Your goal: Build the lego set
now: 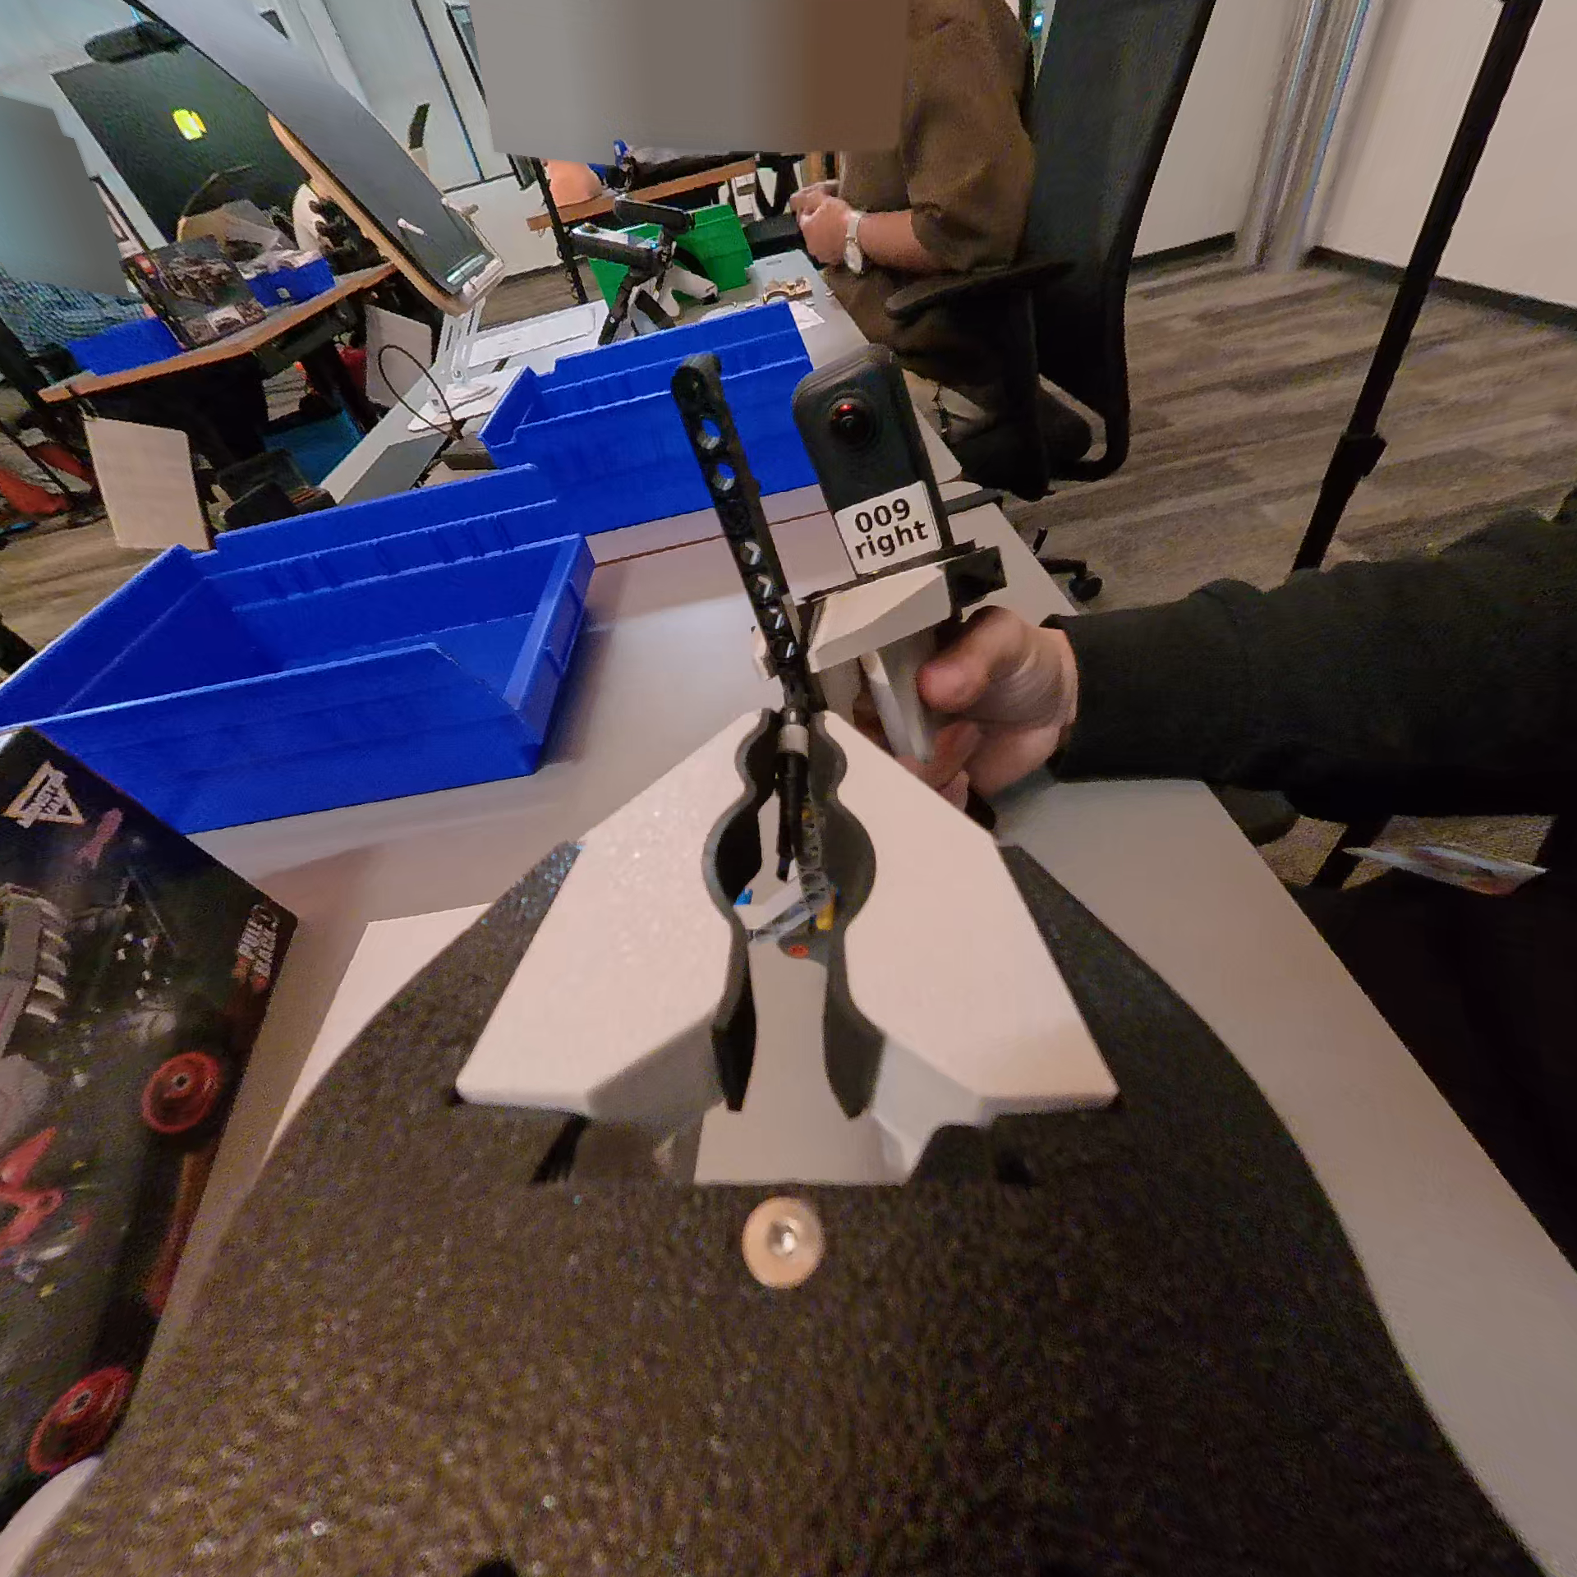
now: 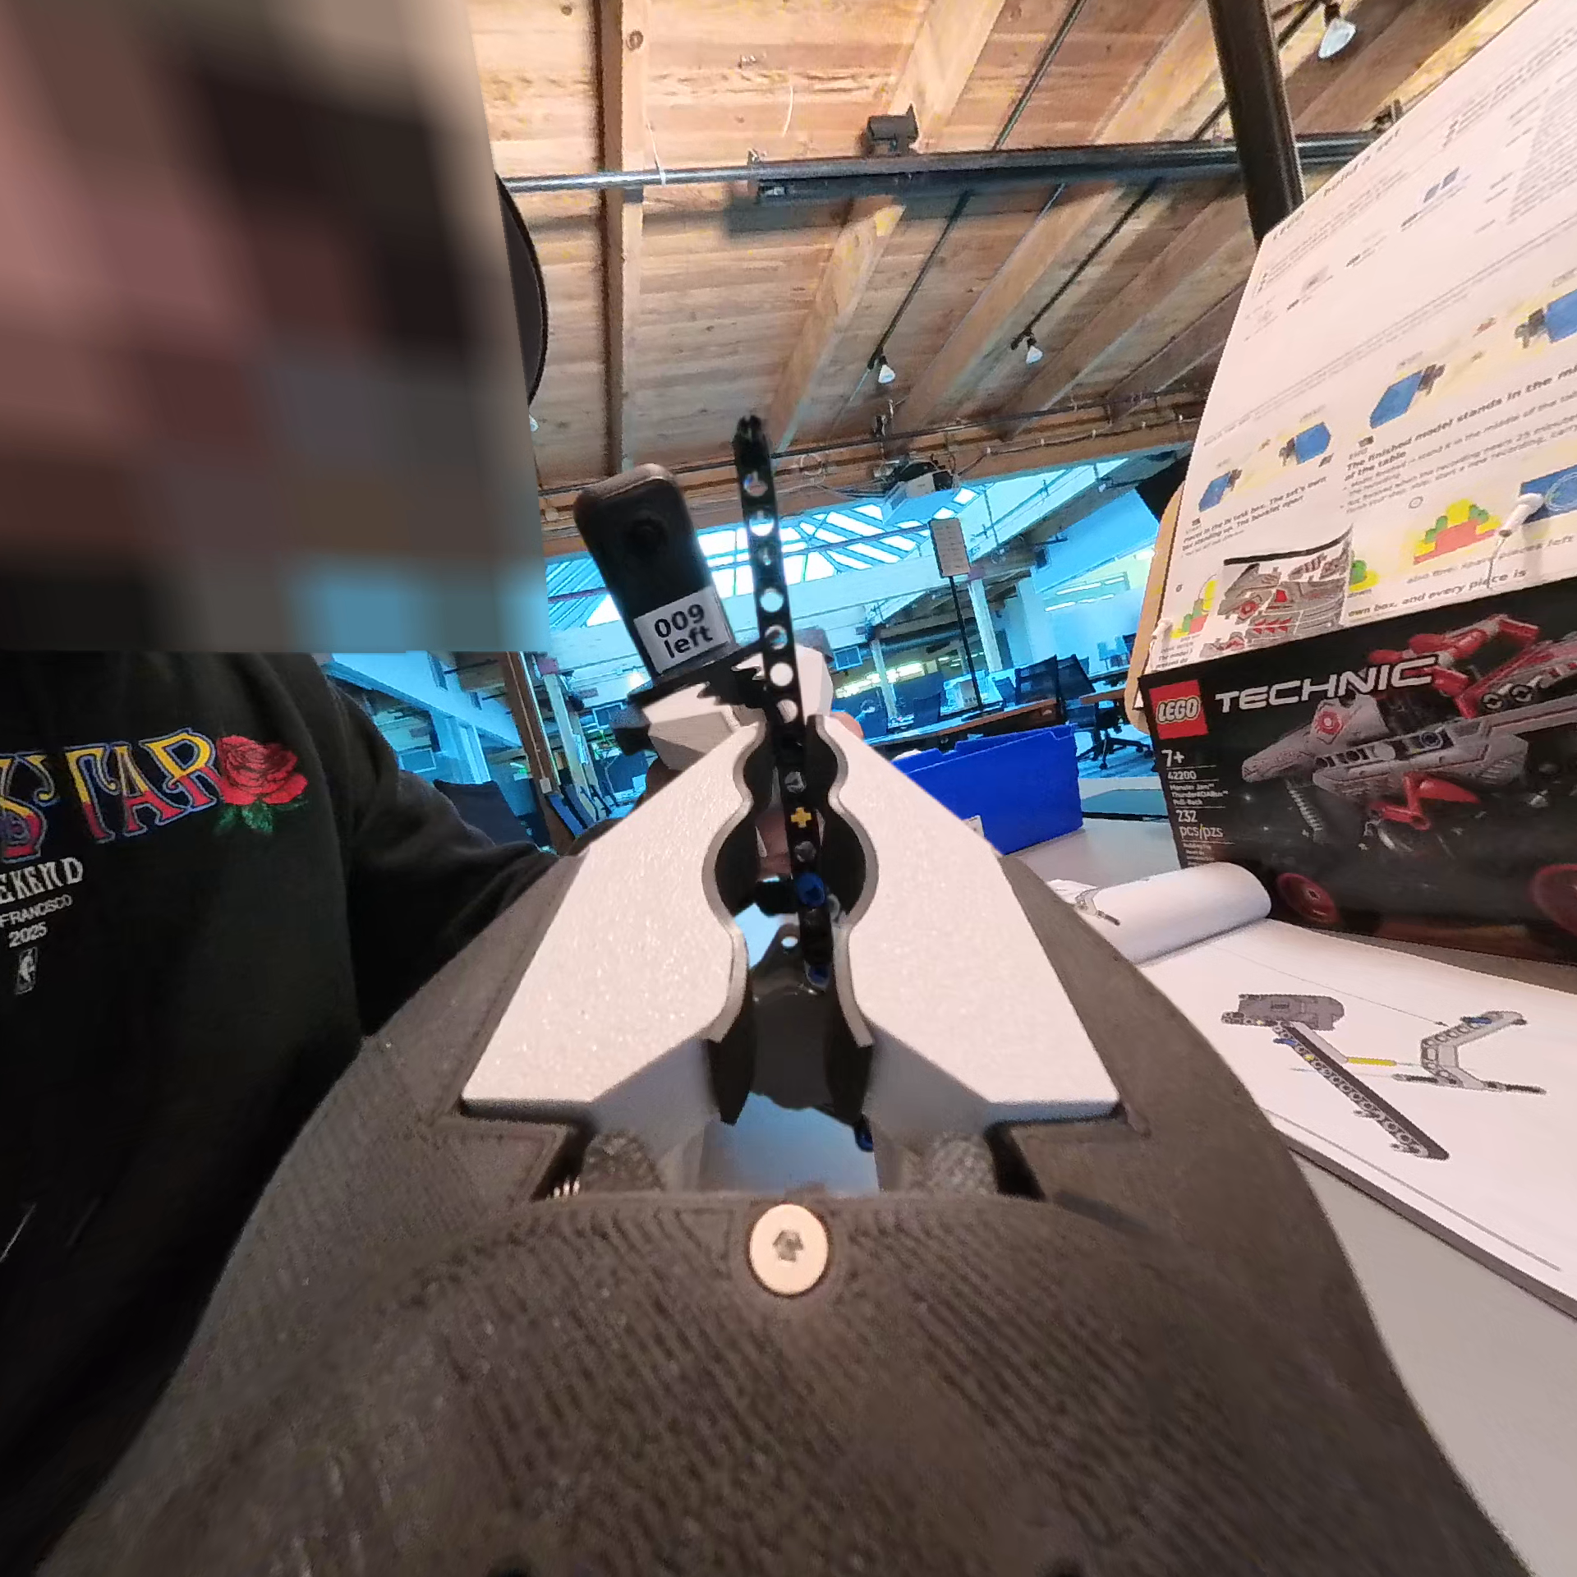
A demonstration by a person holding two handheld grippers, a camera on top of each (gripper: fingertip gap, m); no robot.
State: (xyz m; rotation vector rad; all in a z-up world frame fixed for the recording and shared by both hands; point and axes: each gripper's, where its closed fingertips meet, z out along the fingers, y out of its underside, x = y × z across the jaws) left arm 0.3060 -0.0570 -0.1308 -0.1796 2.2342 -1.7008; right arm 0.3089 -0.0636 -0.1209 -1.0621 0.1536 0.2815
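Both grippers are clamping one long black Technic beam (image 1: 741,520), held upright between them: the left gripper (image 1: 789,751) is pinching its lower end, the right gripper (image 2: 789,768) is bracing it opposite, probably steadying it so a pin seats.

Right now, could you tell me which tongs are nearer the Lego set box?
Left. The left tongs are close beside the box; the right tongs see it farther off, ahead to their right.
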